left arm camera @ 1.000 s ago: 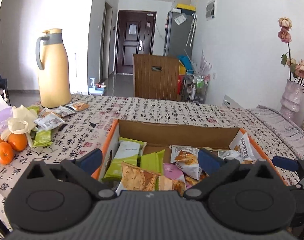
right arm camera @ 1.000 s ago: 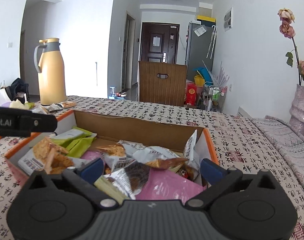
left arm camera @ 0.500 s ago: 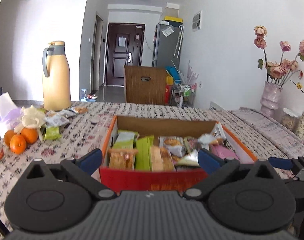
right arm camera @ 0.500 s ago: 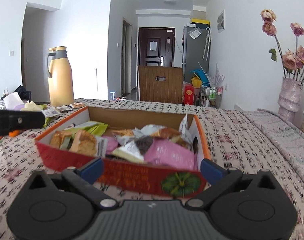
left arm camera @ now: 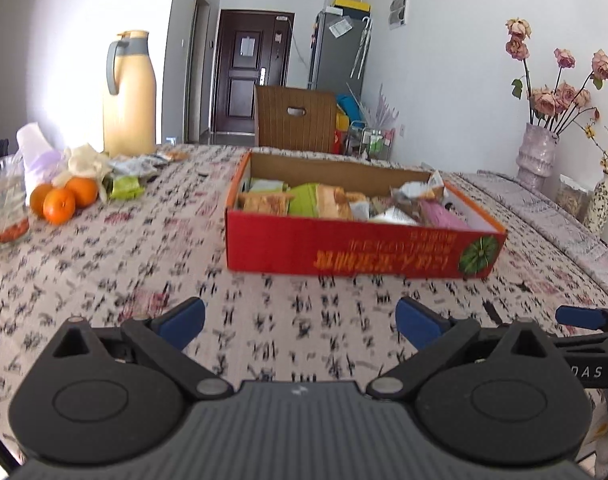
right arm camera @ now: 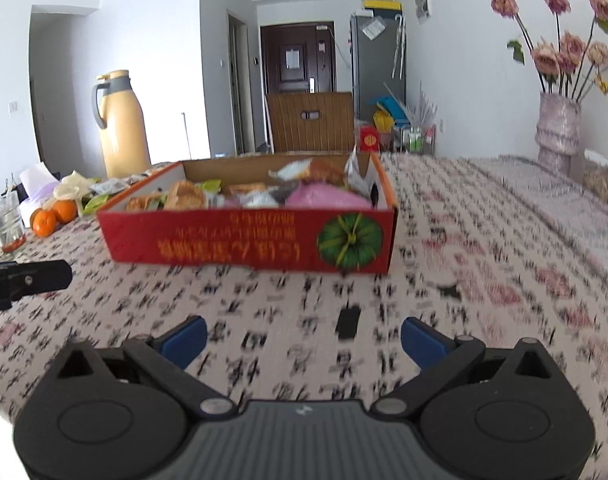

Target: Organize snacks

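A red cardboard box full of snack packets sits on the patterned tablecloth, its front wall facing me. Green, orange and pink packets fill it. My left gripper is open and empty, well short of the box, over bare cloth. My right gripper is open and empty too, short of the box's right corner. Loose snack packets lie by the oranges at the far left. The right gripper's blue fingertip shows at the left wrist view's right edge.
A tan thermos jug stands at the back left. Oranges, a glass and a tissue pack crowd the left edge. A vase of dried roses stands at the far right. A wooden chair is behind the table.
Both grippers have pulled back from above the box toward the table's near side. The box now sits well ahead of them, and both stay open and empty.
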`<action>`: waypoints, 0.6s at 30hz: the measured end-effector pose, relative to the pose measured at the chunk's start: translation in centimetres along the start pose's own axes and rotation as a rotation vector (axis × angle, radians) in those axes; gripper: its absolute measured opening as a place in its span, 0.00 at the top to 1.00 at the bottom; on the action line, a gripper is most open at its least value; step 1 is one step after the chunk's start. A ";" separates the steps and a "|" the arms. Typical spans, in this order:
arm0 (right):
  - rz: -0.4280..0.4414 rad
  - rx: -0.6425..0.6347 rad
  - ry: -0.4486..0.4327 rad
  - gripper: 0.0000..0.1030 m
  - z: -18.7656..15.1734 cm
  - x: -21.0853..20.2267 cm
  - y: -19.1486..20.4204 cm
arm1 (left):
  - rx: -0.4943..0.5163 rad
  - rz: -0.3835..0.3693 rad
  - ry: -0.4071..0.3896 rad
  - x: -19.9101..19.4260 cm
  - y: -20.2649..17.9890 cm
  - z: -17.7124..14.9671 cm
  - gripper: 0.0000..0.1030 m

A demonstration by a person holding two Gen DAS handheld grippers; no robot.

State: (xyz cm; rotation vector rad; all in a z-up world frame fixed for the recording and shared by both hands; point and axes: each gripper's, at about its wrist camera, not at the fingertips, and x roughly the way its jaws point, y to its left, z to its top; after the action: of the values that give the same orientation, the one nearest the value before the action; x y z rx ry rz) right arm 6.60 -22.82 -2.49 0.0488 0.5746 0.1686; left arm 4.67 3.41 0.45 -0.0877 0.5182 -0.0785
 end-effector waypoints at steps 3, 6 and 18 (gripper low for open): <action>0.005 0.008 0.018 0.00 -0.7 0.0 0.2 | 0.000 -0.003 0.018 0.0 0.1 -0.6 0.00; 0.001 0.009 0.021 0.00 -0.9 -0.2 0.3 | -0.005 -0.003 0.034 0.0 0.2 -1.2 0.00; -0.006 0.007 0.028 0.00 -0.7 -0.3 0.3 | -0.025 -0.023 0.079 0.6 0.5 -1.6 0.00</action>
State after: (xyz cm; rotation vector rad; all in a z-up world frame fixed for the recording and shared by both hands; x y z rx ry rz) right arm 5.99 -22.53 -2.87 0.0513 0.6028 0.1617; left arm 4.42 3.79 -1.28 -0.1160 0.5968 -0.0985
